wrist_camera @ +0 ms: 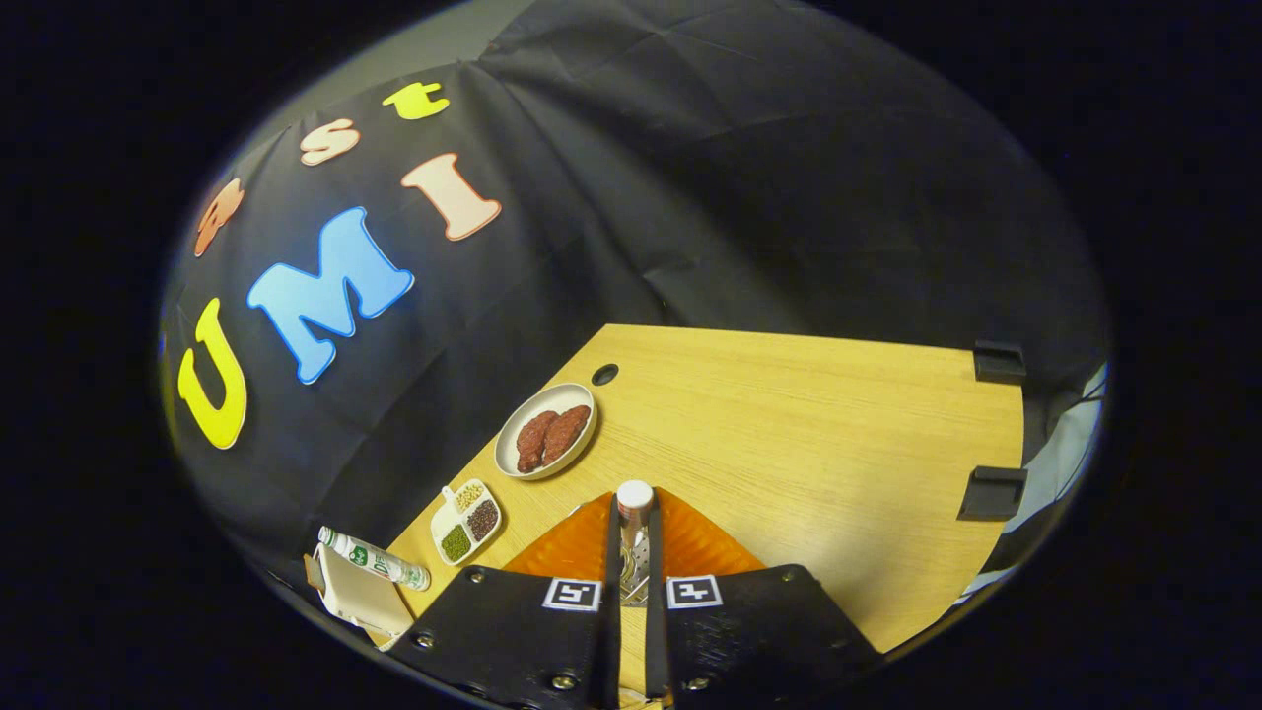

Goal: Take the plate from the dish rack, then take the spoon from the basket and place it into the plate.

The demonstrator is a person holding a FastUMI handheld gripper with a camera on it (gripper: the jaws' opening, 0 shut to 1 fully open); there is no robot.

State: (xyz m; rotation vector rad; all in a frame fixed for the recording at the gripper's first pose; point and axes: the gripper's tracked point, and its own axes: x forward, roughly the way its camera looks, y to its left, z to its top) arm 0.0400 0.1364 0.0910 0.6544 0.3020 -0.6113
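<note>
My claw (633,552) is pinching the spoon (634,523) between both fingers, its pale handle end sticking out ahead. The orange plate (690,542) lies on the wooden table (808,444) right under my fingers, below the spoon.

1. We can't see most of the orange plate (582,547); the gripper (632,552) covers its near part.
2. The spoon (634,537) is mostly buried between the near-closed fingers, only its white end clear.
3. The carton (357,597) by the bottle (375,558) is partly cut off.
4. What fills the divided dish (466,521) is too tiny to identify.
</note>
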